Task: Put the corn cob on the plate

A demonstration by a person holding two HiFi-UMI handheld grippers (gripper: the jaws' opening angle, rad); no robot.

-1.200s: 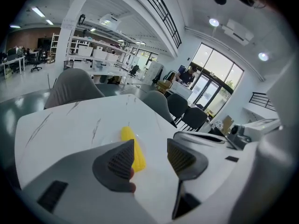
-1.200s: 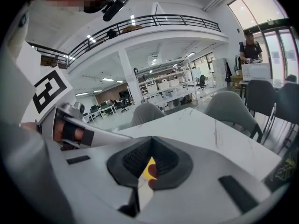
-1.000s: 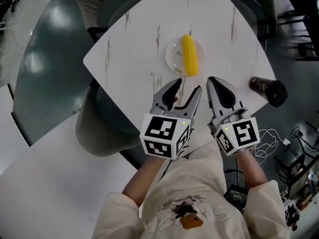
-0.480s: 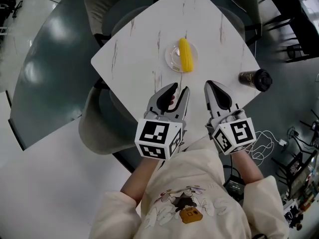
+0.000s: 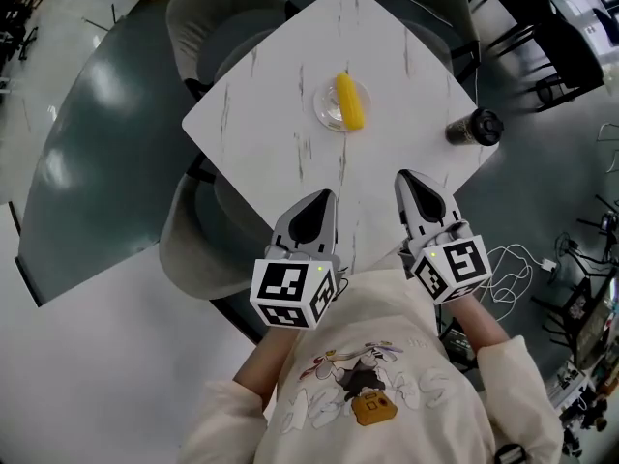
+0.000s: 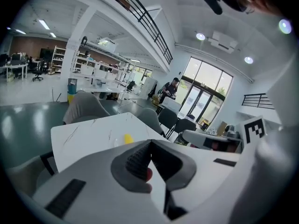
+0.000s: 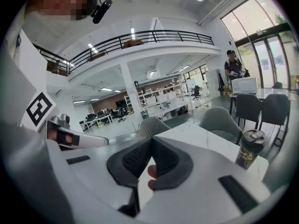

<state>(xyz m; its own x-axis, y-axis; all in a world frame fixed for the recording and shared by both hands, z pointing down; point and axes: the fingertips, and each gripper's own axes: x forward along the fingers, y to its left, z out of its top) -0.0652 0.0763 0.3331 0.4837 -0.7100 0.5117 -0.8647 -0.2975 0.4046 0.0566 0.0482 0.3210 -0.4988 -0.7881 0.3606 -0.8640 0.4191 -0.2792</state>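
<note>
A yellow corn cob (image 5: 348, 101) lies across a small clear plate (image 5: 328, 111) near the far side of the white marble-look table (image 5: 280, 114); the corn cob (image 6: 127, 138) also shows as a yellow spot in the left gripper view. My left gripper (image 5: 326, 195) hangs over the table's near edge, jaws shut with nothing between them. My right gripper (image 5: 400, 178) sits beside it, also shut and empty. Both are well short of the plate.
A dark tumbler (image 5: 472, 127) stands at the table's right corner, and the same tumbler (image 7: 248, 148) appears in the right gripper view. Grey chairs (image 5: 208, 3) ring the table. Cables (image 5: 513, 264) lie on the floor at right. A person (image 7: 232, 65) stands far off.
Both grippers have drawn back from the plate toward me and risen. The left gripper's jaws, open a second ago, have closed on nothing. The corn stays on the plate.
</note>
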